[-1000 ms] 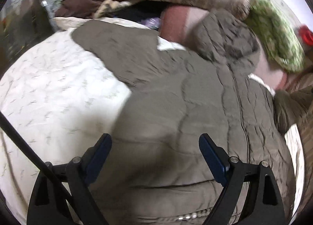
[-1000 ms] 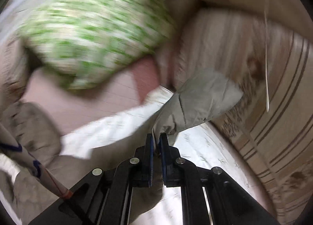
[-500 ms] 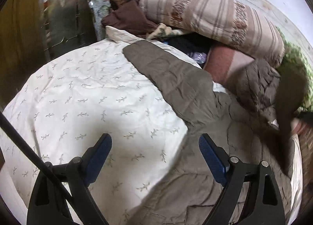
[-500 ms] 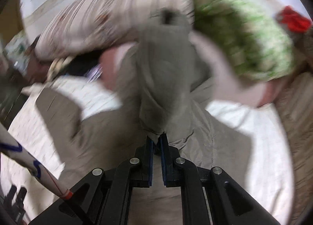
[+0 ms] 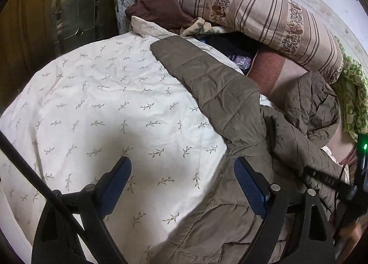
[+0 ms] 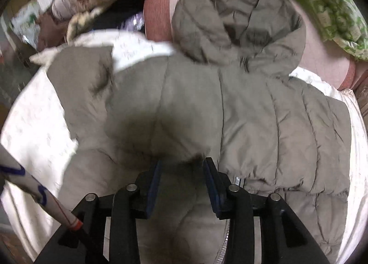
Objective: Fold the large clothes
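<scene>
A grey-brown quilted hooded jacket [image 5: 230, 107] lies on a white leaf-print bedcover [image 5: 103, 107]. Its left sleeve [image 5: 197, 66] stretches out flat toward the pillows, and its hood [image 6: 239, 18] lies at the far end. The right sleeve [image 6: 165, 130] is folded across the jacket's front. My left gripper [image 5: 182, 174] is open and empty above the jacket's left edge. My right gripper [image 6: 181, 169] is open, its jaws apart on either side of the folded sleeve's end. The right gripper's body shows at the right edge of the left wrist view [image 5: 358, 172].
A striped pillow [image 5: 264, 15], a green patterned pillow [image 6: 322, 4], a pink pillow [image 5: 271, 73] and brown clothes [image 5: 158, 6] are piled at the head of the bed. A mirrored wardrobe [image 5: 80, 4] stands at the far left.
My right gripper carried the right sleeve across the jacket's front, then opened and let it go. My left gripper stayed open and pulled back to the left, over the bedcover.
</scene>
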Tool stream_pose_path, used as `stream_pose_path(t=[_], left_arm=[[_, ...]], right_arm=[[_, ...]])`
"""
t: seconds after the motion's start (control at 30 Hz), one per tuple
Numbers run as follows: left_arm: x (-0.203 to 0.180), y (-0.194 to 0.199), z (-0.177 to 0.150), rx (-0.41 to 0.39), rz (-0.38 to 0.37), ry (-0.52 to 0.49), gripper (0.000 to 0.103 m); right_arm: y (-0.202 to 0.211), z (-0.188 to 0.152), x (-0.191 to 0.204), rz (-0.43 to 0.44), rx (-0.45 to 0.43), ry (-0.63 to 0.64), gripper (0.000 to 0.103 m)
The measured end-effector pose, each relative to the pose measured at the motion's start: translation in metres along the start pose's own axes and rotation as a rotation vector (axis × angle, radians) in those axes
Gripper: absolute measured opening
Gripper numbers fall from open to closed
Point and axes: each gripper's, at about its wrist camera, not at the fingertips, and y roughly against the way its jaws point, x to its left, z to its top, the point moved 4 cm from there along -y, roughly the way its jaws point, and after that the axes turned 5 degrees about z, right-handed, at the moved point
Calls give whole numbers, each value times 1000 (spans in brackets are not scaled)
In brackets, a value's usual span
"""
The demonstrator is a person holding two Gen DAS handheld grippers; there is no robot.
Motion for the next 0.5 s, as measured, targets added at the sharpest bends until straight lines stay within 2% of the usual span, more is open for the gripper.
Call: stream_pose_path(t=[0.1,0.2,0.27,0.33,0.37,0.43,0.5], left_arm=[[-6,-2,-3,0,9,-17,90],[-14,-6,-8,15,5,-40,90],[-20,-9,-14,30,4,-67,90],[-28,-11,-19,40,0,-97,90],[-33,-12,-22,44,-2,-114,90],[-40,-11,-28,50,-1,-145,90],[-48,-9,-37,60,-6,-180,90]], right_arm=[[-11,13,2,2,-3,-35,47],[-33,2,5,33,102,-82,47],[-15,-9,8,67,73,-76,47],[8,-23,4,62,38,-49,48],[26,-33,1,57,19,-32,51],[56,-54,-10,46,4,-20,65],[87,-83,-30,1,-7,-12,66]])
